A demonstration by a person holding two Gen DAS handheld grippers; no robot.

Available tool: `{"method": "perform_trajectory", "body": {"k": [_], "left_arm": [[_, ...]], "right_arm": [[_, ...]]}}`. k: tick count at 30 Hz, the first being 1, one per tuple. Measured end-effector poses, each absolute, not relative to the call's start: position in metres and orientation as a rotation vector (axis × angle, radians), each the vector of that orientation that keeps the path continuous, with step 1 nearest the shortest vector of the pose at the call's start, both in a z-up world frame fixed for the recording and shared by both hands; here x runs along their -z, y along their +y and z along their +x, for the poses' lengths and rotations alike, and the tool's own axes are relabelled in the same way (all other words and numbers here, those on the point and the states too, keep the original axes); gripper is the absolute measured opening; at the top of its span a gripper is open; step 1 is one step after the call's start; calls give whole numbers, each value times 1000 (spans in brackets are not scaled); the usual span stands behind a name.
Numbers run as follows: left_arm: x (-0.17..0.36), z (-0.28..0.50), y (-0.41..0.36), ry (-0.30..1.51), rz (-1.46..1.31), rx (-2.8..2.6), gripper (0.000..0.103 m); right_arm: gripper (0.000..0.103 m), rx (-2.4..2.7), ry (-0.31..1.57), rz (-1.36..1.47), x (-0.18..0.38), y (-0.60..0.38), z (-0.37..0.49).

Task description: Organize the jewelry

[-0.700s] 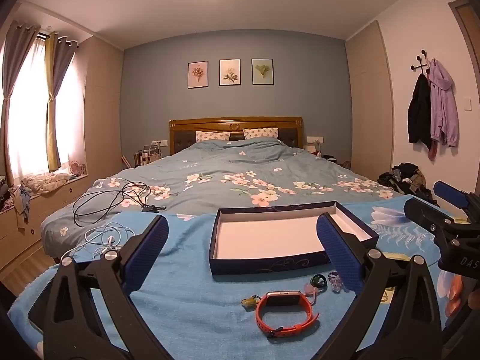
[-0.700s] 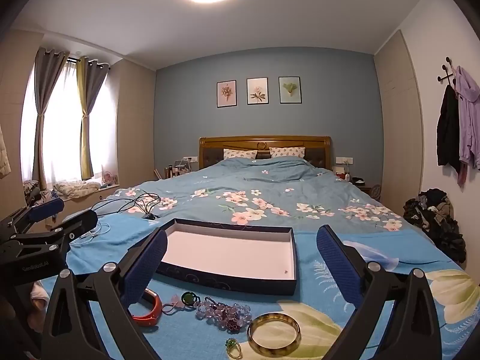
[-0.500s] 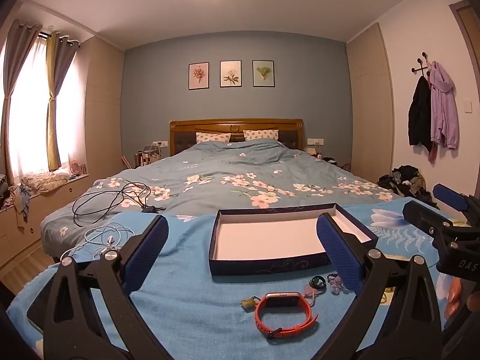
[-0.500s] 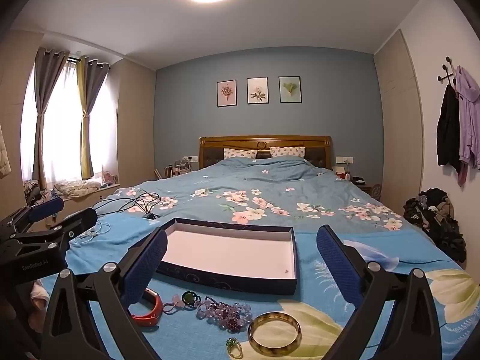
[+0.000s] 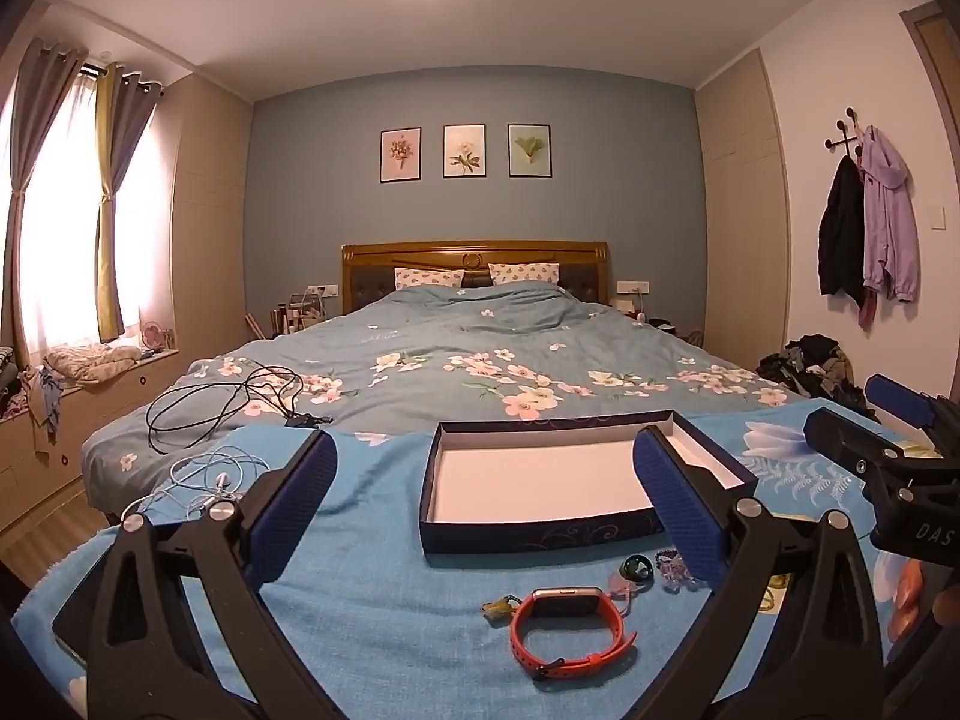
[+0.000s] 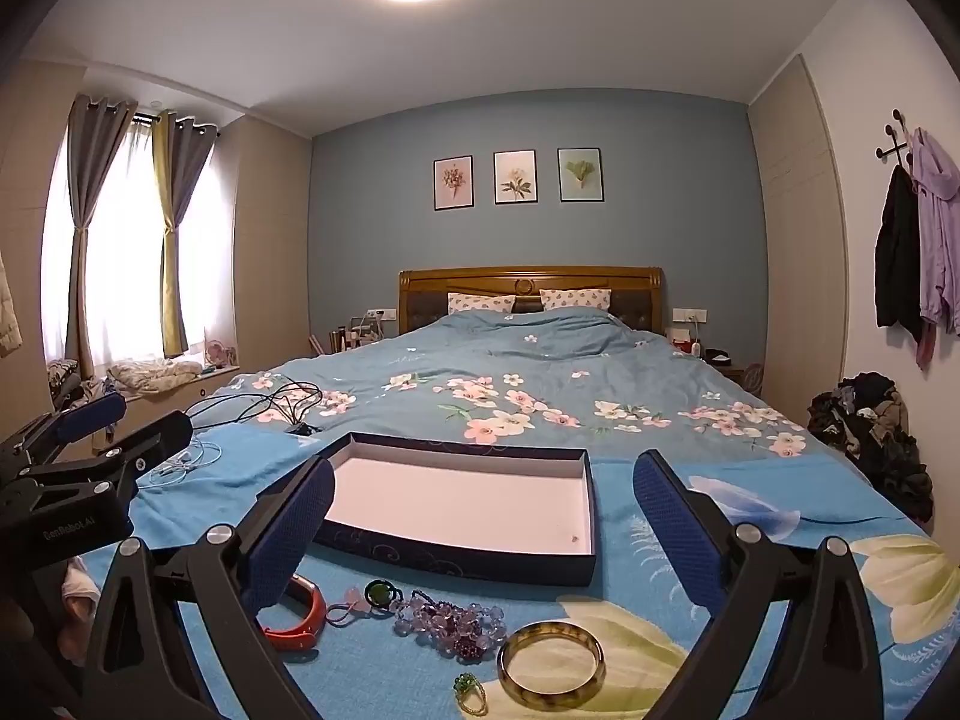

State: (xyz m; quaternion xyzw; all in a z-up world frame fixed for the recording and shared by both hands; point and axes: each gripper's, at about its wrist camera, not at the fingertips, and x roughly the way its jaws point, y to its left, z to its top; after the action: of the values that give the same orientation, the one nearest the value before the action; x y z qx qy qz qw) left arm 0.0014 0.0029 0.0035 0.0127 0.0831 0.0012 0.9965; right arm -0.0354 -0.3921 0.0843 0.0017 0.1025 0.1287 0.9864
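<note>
Above the bedspread [image 6: 372, 678], both claws, left claw [image 5: 483, 504] and right claw [image 6: 483, 531], hover level, jaws wide.

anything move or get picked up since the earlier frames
Nothing visibly changed. Both the left gripper and right gripper stay wide open and empty, the box is still bare, and the orange watch and bangle lie where they were.

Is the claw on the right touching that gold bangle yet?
Apart. The right wrist view shows the right claw open above the blanket, while the gold bangle lies flat below with blue cloth visible around it.
</note>
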Motion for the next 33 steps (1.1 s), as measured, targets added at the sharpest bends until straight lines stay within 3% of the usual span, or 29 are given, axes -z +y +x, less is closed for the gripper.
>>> {"method": "perform_trajectory", "body": {"k": [33], "left_arm": [[-1,-7,3,128,19,-8,97]], "right_arm": [[96,-255,198,17,-85,-392,-35]]}}
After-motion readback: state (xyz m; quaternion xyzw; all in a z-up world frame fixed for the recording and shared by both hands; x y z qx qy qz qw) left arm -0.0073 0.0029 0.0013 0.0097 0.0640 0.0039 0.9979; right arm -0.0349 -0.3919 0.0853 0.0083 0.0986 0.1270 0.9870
